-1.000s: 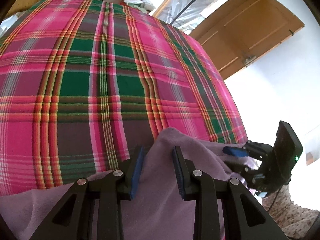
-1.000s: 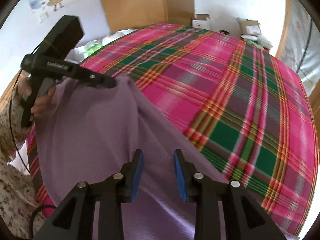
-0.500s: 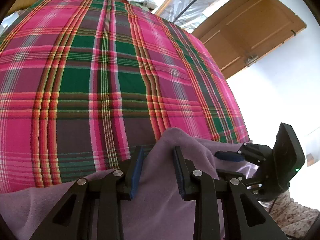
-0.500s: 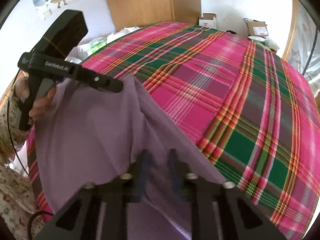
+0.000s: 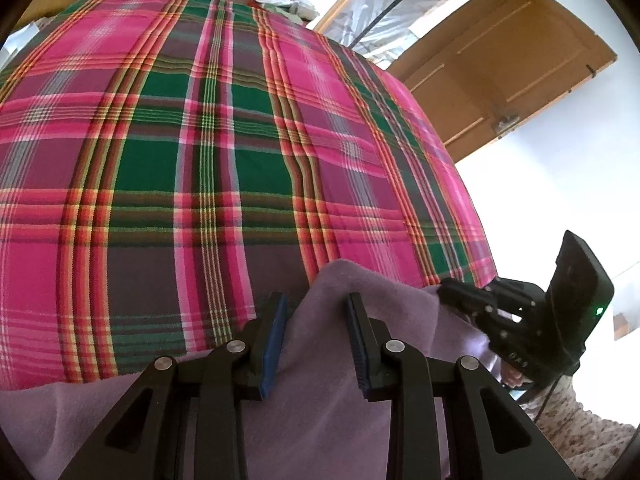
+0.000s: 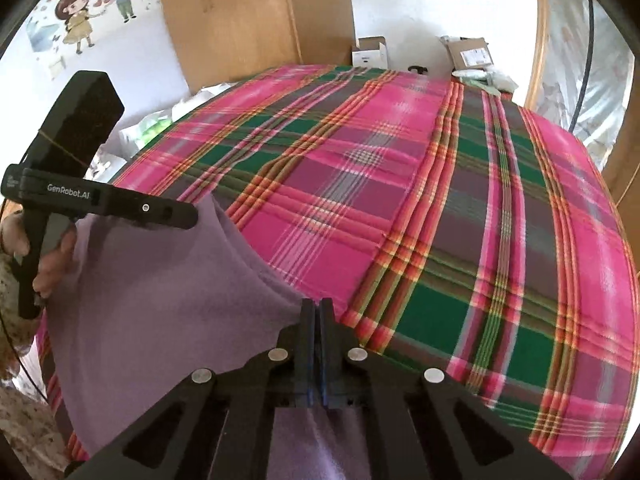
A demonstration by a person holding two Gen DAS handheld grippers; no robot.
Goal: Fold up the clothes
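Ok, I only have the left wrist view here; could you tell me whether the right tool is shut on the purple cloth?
Observer: Yes, in the right wrist view the right tool is shut on the edge of the purple cloth.
Operator: Thank you. How does the left tool look from that side?
Observer: The left tool has its tip at a raised corner of the cloth, above the plaid blanket.

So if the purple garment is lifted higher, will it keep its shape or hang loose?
Probably hang loose: the purple garment already sags between the two tools. It looks thin and light. It may slide easily over the plaid bedcover.
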